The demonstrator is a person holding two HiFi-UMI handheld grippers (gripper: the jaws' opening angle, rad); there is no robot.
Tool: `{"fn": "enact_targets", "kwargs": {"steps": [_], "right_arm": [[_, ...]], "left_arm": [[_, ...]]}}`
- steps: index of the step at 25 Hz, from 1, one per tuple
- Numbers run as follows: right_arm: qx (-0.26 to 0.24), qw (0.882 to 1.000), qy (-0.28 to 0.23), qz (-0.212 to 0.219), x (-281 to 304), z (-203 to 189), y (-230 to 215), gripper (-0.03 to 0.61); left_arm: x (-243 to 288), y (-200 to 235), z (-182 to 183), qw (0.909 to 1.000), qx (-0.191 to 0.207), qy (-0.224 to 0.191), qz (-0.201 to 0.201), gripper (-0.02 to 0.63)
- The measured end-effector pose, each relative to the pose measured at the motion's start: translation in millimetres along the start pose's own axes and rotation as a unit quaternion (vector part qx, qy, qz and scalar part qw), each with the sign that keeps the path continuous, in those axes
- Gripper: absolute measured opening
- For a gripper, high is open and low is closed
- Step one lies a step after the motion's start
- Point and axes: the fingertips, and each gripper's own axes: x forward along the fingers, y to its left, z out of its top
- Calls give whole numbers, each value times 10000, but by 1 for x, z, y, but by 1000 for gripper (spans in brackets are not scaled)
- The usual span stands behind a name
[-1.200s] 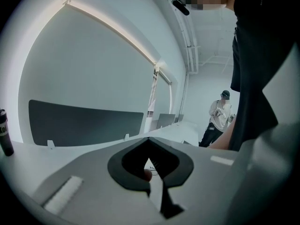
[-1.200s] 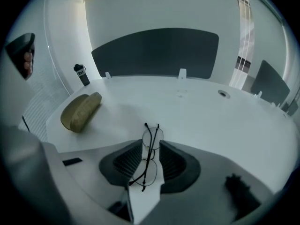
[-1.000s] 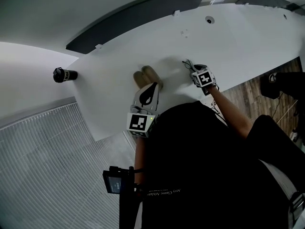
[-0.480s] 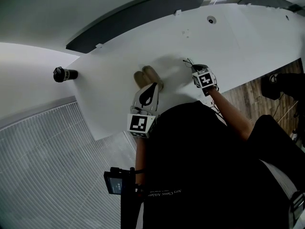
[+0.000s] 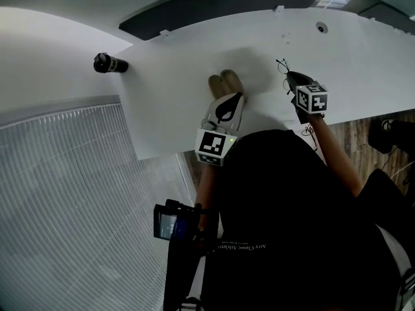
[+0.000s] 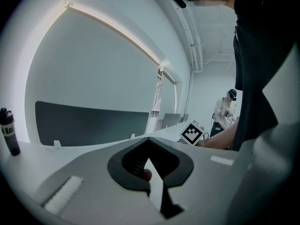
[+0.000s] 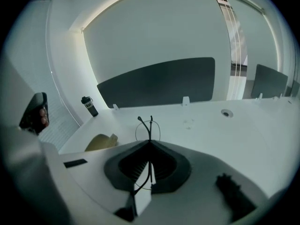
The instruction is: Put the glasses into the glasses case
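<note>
The tan glasses case (image 5: 224, 83) lies open on the white table (image 5: 168, 96); it also shows in the right gripper view (image 7: 101, 142). My left gripper (image 5: 237, 97) reaches the case's near edge. Its jaws are shut (image 6: 149, 139), with a sliver of tan between them. To the right of the case, my right gripper (image 5: 290, 76) is shut on the thin black wire glasses (image 5: 283, 67). The wire frame runs between the jaws (image 7: 150, 142), and the glasses (image 7: 147, 128) stick out past the tips above the table.
A black bottle (image 5: 109, 63) stands at the table's far left corner. A dark divider panel (image 5: 220, 5) runs along the back edge. A cable hole (image 5: 321, 27) is at the back right. A second person (image 6: 227, 109) stands far off.
The head view has shifted, so everything sits lower and further right in the frame. Both grippers hold about the same places relative to the case.
</note>
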Motion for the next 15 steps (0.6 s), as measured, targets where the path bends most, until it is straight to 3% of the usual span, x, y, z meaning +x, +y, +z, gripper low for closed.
{"fn": "enact_targets", "kwargs": {"steps": [4, 15], "right_arm": [[-34, 9995, -68, 312, 5, 17, 28, 15], [-307, 9922, 261, 1179, 45, 15, 109, 15]], "left_arm": [[-6, 5, 1, 9999, -130, -58, 45, 8], [-31, 27, -20, 9977, -486, -167, 442, 8]]}}
